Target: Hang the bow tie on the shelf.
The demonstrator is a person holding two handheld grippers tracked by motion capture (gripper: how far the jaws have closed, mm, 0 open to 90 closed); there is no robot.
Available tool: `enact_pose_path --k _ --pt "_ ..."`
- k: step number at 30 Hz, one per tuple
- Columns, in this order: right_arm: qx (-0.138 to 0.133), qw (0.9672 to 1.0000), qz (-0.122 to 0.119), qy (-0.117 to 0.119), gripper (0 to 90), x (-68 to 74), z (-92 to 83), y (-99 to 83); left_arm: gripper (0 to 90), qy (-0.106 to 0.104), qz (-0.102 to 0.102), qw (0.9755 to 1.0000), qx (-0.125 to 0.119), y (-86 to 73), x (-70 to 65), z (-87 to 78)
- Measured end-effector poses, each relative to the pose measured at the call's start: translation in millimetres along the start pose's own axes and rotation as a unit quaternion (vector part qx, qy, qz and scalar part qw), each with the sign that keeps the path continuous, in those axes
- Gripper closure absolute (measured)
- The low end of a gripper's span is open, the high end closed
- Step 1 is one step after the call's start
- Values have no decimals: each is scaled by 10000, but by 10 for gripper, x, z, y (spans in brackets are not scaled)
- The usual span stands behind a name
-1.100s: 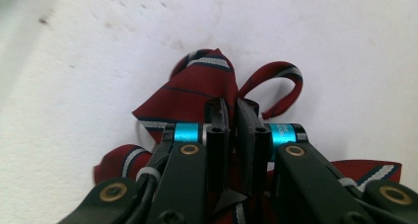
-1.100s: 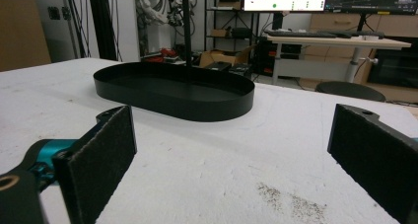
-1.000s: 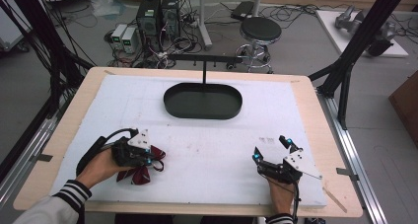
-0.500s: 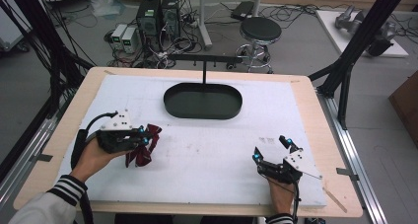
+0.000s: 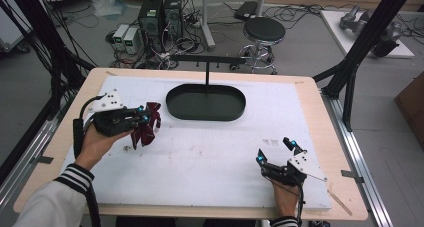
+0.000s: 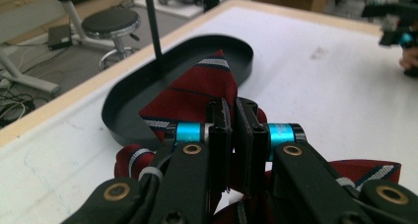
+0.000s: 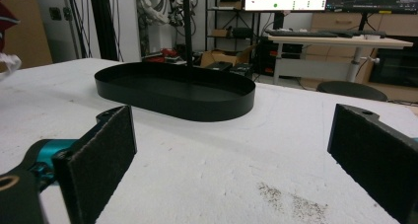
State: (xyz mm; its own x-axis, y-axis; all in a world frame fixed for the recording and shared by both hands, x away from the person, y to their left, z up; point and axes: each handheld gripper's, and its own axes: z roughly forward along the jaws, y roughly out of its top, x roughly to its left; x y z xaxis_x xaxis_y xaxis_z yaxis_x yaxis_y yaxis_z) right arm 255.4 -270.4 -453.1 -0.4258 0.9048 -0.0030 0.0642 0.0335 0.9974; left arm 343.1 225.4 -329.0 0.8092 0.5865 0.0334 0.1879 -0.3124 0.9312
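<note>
One dark red striped necktie [image 5: 145,129] hung folded from the left gripper [image 5: 144,119], whose jaws were pressed shut on the cloth, lifted over the white table [image 5: 215,157] just left of the one black oval tray [image 5: 206,102]. It seemed the tie was picked up but not yet put in the tray or on its post. The right gripper [image 5: 276,152] rested at the near right, jaws wide apart, holding nothing.

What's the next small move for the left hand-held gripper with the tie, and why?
Probably carry it a bit further toward the black oval tray and its upright post. The left hand-held gripper is shut on the red striped tie, lifted beside the tray's near end; the right hand-held gripper rests open.
</note>
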Motion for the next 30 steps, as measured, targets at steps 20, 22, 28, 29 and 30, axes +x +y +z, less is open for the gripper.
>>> enact_pose_path --k 20,22,28,29,30 --pt "-12 10000 6 -18 34 -5 -2 -1 842 283 -92 9980 -549 406 329 456" --pt "-10 10000 13 -18 34 -6 -3 -1 842 304 -106 9979 -569 421 338 478" --pt "-2 10000 65 -3 34 -6 -5 -2 841 341 -203 9966 -724 499 394 603" --pt "-2 10000 73 -8 34 -6 -5 -2 841 344 -205 9963 -755 511 407 622" --pt "-11 10000 53 -12 34 -10 -4 -2 842 334 -216 9963 -757 525 422 639"
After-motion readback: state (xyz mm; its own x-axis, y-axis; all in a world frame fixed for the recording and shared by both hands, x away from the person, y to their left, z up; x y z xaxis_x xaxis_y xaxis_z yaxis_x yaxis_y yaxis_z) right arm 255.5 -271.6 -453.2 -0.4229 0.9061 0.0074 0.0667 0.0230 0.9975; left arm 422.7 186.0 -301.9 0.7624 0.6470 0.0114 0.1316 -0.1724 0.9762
